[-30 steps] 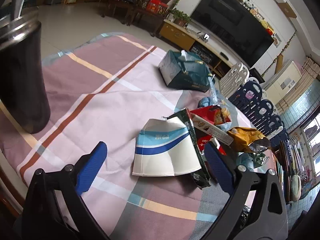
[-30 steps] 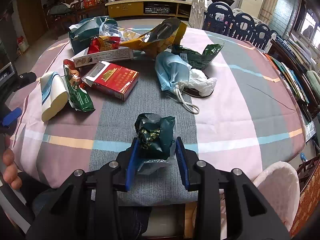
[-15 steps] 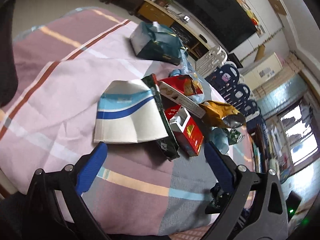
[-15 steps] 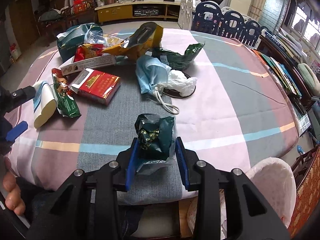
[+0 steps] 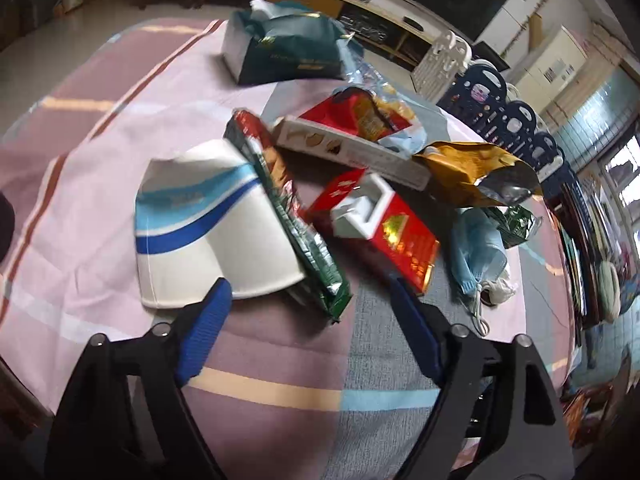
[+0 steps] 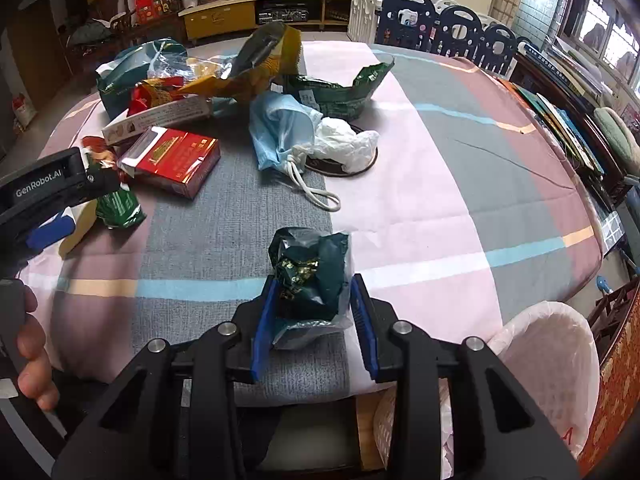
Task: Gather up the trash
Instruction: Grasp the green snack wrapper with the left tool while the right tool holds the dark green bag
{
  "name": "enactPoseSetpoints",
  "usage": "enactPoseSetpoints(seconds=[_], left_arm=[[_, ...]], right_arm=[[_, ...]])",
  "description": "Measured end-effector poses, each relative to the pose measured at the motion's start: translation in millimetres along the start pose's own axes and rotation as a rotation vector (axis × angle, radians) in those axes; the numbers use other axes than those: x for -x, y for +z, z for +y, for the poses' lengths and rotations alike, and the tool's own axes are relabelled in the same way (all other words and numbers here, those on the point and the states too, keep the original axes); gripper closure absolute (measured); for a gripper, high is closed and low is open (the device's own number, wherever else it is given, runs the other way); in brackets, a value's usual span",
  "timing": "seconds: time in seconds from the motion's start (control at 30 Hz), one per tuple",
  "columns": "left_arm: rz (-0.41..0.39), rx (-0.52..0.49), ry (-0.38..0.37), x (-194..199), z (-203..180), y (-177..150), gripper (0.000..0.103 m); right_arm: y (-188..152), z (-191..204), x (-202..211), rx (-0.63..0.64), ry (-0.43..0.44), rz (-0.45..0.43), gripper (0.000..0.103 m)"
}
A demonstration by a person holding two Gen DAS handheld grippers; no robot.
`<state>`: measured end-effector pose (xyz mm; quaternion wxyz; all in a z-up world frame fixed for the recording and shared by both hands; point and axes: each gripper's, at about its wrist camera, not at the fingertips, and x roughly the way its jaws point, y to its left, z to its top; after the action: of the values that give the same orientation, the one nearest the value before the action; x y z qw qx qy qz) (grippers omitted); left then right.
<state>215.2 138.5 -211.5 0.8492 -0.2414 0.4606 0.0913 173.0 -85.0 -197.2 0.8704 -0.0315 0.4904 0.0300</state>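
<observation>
My right gripper (image 6: 314, 284) is shut on a crumpled dark green wrapper (image 6: 310, 268), held over the near edge of the table, left of a white-lined bin (image 6: 548, 360). My left gripper (image 5: 308, 292) hovers low over the trash pile with its jaws closing. The lower end of a green and red snack wrapper (image 5: 288, 208) lies between them, and the pads press on nothing. A flattened white and blue paper cup (image 5: 208, 232) lies by the left pad. A red cigarette box (image 5: 384, 224) lies by the right pad.
Further back lie a long white box (image 5: 348, 148), a golden foil bag (image 5: 476, 172), a blue face mask (image 6: 280, 132), a green bag (image 6: 336, 92) and a teal tissue pack (image 5: 284, 52). Stacked plastic chairs (image 6: 440, 24) stand beyond the checked tablecloth (image 6: 440, 200).
The left gripper swung right over the pile and dropped closer; its jaws narrowed, and the dark flask left its view. The right gripper kept the green wrapper and drifted slightly back.
</observation>
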Motion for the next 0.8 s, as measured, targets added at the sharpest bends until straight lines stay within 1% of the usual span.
enactPoseSetpoints(seconds=[0.03, 0.1, 0.13, 0.17, 0.2, 0.27, 0.37, 0.47, 0.6, 0.7, 0.8], left_arm=[[-0.002, 0.010, -0.008, 0.6, 1.6, -0.6, 0.035], [-0.002, 0.024, -0.033, 1.2, 6.2, -1.2, 0.064], [0.006, 0.037, -0.050, 1.6, 10.1, -2.8, 0.070], [0.018, 0.051, -0.072, 1.6, 13.4, -3.8, 0.079], [0.024, 0.064, -0.087, 1.7, 16.4, -4.9, 0.087], [0.016, 0.082, -0.109, 10.8, 20.0, -10.8, 0.091], [-0.019, 0.060, -0.131, 29.1, 15.1, -21.3, 0.097], [-0.044, 0.022, -0.143, 45.0, 8.0, -33.6, 0.100], [-0.051, 0.001, -0.173, 59.0, 5.5, -47.7, 0.100], [-0.048, 0.040, -0.202, 61.5, 15.7, -49.4, 0.100], [-0.067, 0.107, -0.214, 63.3, 34.4, -44.3, 0.100]], right_arm=[[0.6, 0.7, -0.5, 0.000, -0.002, -0.001, 0.066], [2.0, 2.1, -1.4, 0.000, -0.009, -0.001, 0.066], [2.3, 2.9, -1.2, 0.001, -0.011, -0.001, 0.066], [2.3, 3.4, -0.8, 0.002, -0.011, -0.001, 0.066], [1.8, 4.0, -0.3, 0.003, -0.013, -0.001, 0.066], [0.7, 4.2, 0.5, 0.003, -0.013, -0.002, 0.066], [0.0, 2.6, 1.9, -0.010, -0.010, -0.001, 0.066], [0.6, -0.1, 5.8, -0.019, -0.010, -0.009, 0.066], [0.8, -2.7, 9.0, -0.028, -0.008, -0.018, 0.066], [-0.6, -2.8, 9.1, -0.032, -0.003, -0.014, 0.066], [-1.6, -4.3, 9.3, -0.036, -0.002, -0.016, 0.066]])
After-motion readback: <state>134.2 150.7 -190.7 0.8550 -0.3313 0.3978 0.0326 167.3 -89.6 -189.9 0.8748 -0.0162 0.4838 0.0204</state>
